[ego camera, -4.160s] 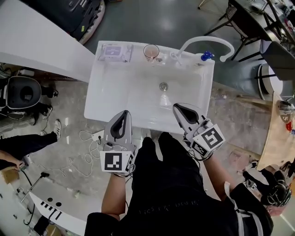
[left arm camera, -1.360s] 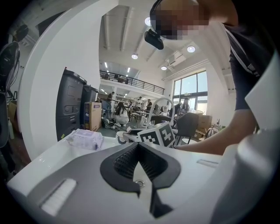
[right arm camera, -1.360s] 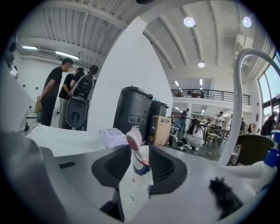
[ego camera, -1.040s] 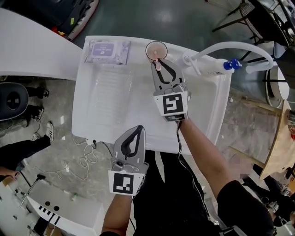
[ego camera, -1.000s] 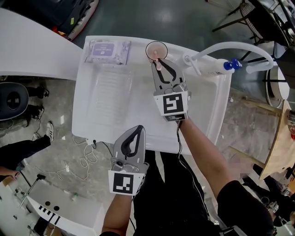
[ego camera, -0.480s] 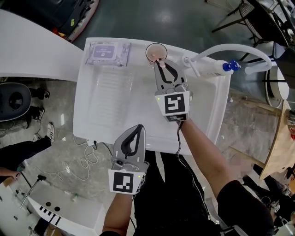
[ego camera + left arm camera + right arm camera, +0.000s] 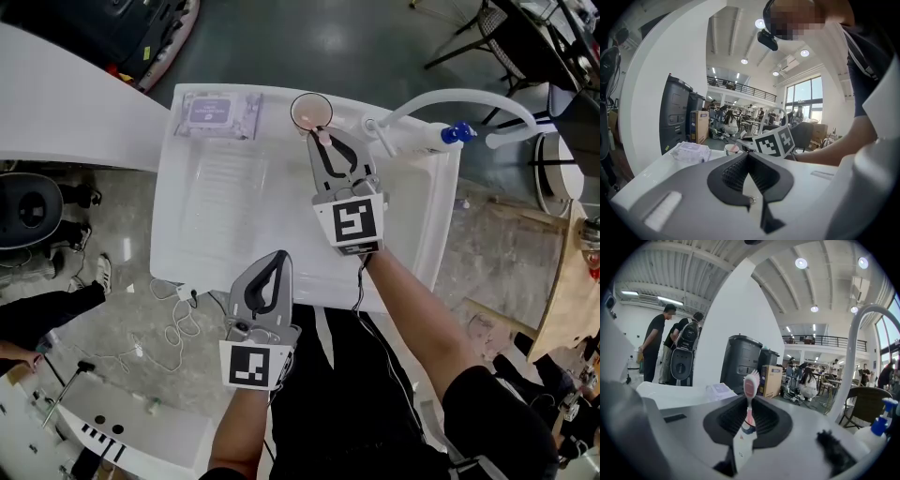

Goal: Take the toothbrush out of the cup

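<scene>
Over the sink (image 7: 220, 216), the right gripper (image 7: 322, 141) reached toward the cup (image 7: 310, 111) just beyond its tips. Its jaws had just closed on the toothbrush (image 7: 750, 386), held upright between them, likely so it would lift out cleanly. The left gripper (image 7: 277, 258) waited well behind, clenched on nothing, apparently not needed.

From the head view we see only a pink sliver of the toothbrush (image 7: 322, 138). The right tool (image 7: 320, 137) covers the rest, so we cannot tell whether its lower end is inside the cup (image 7: 310, 111) or above it. In the right gripper view the handle's lowest end is lost in the dark notch of the tool's body. The print on the wipes pack (image 7: 217, 112) is too small for us to read. In the left gripper view the left tool (image 7: 749, 157) hides the cup's lower half.
</scene>
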The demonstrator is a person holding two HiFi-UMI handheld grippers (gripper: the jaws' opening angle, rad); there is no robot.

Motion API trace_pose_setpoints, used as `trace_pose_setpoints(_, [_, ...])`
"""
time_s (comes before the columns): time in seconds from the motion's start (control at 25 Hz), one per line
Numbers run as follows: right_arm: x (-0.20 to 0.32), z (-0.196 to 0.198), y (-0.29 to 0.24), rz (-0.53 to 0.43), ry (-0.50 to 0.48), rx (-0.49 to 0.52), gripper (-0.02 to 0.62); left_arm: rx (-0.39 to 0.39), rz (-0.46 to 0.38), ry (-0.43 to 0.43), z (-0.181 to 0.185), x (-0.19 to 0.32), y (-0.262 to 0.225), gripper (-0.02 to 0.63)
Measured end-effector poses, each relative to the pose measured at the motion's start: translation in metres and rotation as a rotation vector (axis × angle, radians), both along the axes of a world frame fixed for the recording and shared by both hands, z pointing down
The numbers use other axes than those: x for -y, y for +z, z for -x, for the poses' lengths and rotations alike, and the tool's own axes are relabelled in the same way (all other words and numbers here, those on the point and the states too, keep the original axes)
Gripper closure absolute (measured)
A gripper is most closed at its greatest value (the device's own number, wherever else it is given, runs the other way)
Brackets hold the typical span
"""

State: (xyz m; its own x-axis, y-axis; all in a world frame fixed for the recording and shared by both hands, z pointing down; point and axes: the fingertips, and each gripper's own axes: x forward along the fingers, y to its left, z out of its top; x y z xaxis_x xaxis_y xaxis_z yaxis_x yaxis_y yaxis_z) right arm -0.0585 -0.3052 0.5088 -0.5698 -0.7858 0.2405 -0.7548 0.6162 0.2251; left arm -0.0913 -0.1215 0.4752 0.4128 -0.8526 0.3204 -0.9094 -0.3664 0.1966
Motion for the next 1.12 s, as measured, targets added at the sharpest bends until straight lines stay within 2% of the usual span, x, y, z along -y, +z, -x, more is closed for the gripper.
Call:
trace_pose_setpoints(0.2, [-0.009,-0.004,-0.014,-0.011,-0.007,0.001,0.558,0.017,-0.085,-0.001,0.002,0.006,-0.014,0.597])
trace_pose_setpoints(0.4, [-0.017,-0.007,-0.032,-0.025,-0.013,-0.003,0.558,0.023,-0.064,0.006,0.002,0.005,-0.021,0.597])
trace_pose_setpoints(0.56, [-0.024,-0.013,-0.043,-0.023,-0.004,0.016,0.558,0.032,-0.1,0.01,0.004,0.005,-0.029,0.597])
trace_pose_setpoints(0.76, [-0.037,-0.021,-0.053,-0.022,0.0,0.023,0.558,0.032,-0.082,0.01,0.005,0.004,-0.031,0.597])
trace_pose_setpoints(1.12, [-0.087,-0.042,-0.078,-0.019,0.004,0.019,0.558,0.036,-0.119,0.017,0.002,-0.004,-0.052,0.597])
